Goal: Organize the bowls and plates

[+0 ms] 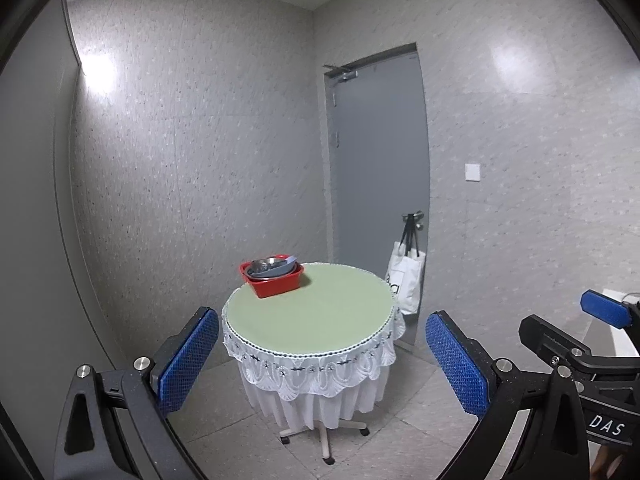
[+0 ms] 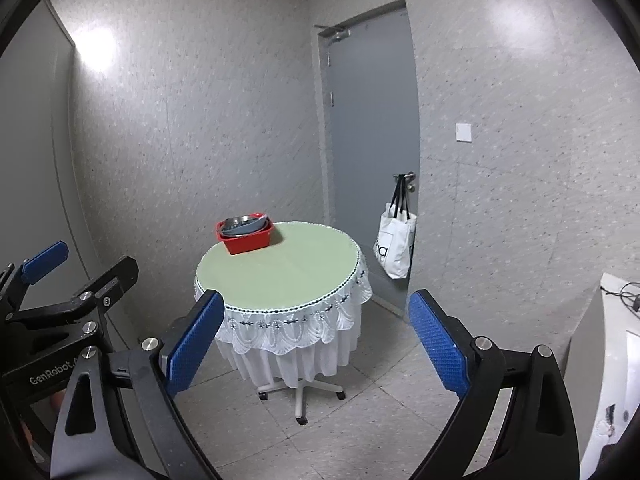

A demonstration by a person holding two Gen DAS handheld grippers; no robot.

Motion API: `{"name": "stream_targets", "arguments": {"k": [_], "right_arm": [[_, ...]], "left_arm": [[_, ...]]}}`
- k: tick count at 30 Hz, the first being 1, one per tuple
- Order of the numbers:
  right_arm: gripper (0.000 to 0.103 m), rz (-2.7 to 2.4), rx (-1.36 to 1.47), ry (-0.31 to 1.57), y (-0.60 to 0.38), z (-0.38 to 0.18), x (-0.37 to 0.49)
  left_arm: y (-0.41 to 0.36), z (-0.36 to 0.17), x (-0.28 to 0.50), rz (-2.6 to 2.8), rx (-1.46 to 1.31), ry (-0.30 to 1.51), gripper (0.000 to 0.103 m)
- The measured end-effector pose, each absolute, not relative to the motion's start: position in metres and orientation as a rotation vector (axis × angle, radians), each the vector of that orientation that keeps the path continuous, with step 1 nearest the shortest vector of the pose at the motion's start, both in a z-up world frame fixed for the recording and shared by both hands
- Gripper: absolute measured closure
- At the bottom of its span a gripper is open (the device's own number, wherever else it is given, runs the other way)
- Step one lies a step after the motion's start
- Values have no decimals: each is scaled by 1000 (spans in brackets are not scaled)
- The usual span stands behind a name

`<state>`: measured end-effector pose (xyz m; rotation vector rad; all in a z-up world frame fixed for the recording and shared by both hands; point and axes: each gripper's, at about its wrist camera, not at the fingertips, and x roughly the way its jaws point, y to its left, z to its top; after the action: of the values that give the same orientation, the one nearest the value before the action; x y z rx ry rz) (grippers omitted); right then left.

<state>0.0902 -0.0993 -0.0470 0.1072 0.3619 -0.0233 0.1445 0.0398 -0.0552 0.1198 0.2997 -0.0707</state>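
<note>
A red basin [image 1: 276,280] stands at the far left edge of a round table [image 1: 316,312] with a pale green top and a white lace skirt. Stacked in it are a grey plate or bowl [image 1: 276,270] and a shiny metal bowl [image 1: 264,264]. It also shows in the right wrist view [image 2: 248,238] on the same table [image 2: 280,272]. My left gripper [image 1: 322,356] is open and empty, well back from the table. My right gripper [image 2: 316,340] is open and empty, also well back; it shows at the right edge of the left wrist view [image 1: 560,328].
A grey door [image 1: 376,184] stands behind the table, with a white tote bag [image 1: 406,280] hanging from its handle. A white unit [image 2: 604,368] with cables on top stands at the right. The table rests on a wheeled pedestal [image 1: 326,440] on a tiled floor.
</note>
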Motion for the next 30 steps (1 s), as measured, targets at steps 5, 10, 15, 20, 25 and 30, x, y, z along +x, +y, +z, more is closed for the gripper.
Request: {"name": "stream_targets", "arguments": {"k": [5, 10, 15, 20, 25, 30], "right_arm": [[7, -21, 109, 340, -119, -43, 62], [7, -1, 98, 331, -149, -40, 39], [7, 18, 77, 332, -183, -40, 13], [7, 42, 82, 347, -212, -46, -10], [6, 66, 88, 354, -233, -49, -27], [6, 84, 103, 344, -249, -52, -42]], "left_arm": [[28, -50, 104, -81, 120, 283, 1], [9, -48, 64, -78, 103, 270, 1], [-13, -48, 29, -66, 86, 279, 1], [-27, -46, -2, -62, 76, 303, 1], [-39, -37, -26, -47, 88, 301, 1], [-49, -30, -45, -43, 100, 291, 1]]}}
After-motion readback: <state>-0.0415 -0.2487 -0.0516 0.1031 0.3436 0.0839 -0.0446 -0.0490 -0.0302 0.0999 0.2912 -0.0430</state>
